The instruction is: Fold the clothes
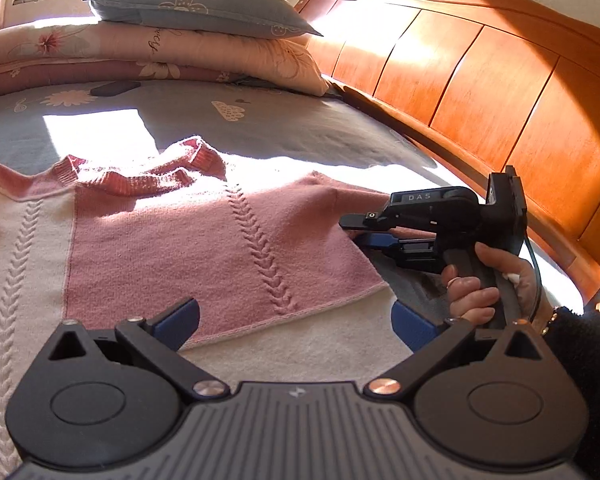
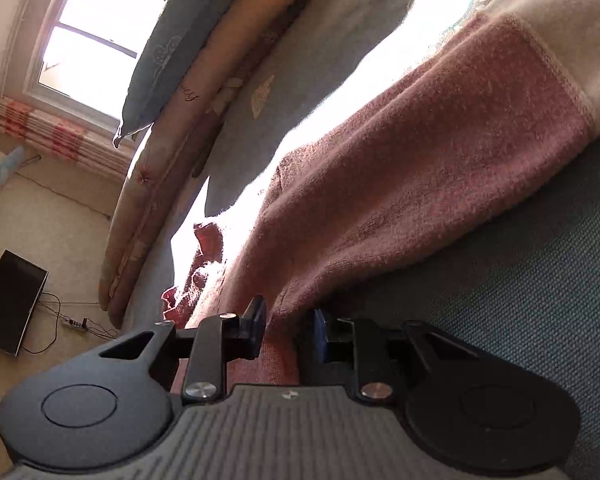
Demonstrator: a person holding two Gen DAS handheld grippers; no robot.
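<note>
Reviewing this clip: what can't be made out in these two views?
- Pink and cream knitted sweater: its left side is cut off by the left wrist view's edge.
- Sunlit stretch of the grey-blue bedspread: overexposed in the right wrist view.
- Right gripper: whether its pads press the sweater fold is unclear in either view.

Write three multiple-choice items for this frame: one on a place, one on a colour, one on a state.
1. Where does the pillow lie?
A. on the folded quilt
B. on the floor
C. on the sweater

2. What colours is the sweater?
A. blue and grey
B. pink and cream
C. green and black

3. How does the left tool stand?
A. shut on the sweater
B. shut on the pillow
C. open, holding nothing

Key: 1 A, the pillow rests on top of the quilt by the headboard; 2 B, pink panels beside cream ones; 3 C, its fingers stand wide apart above the knit.
</note>
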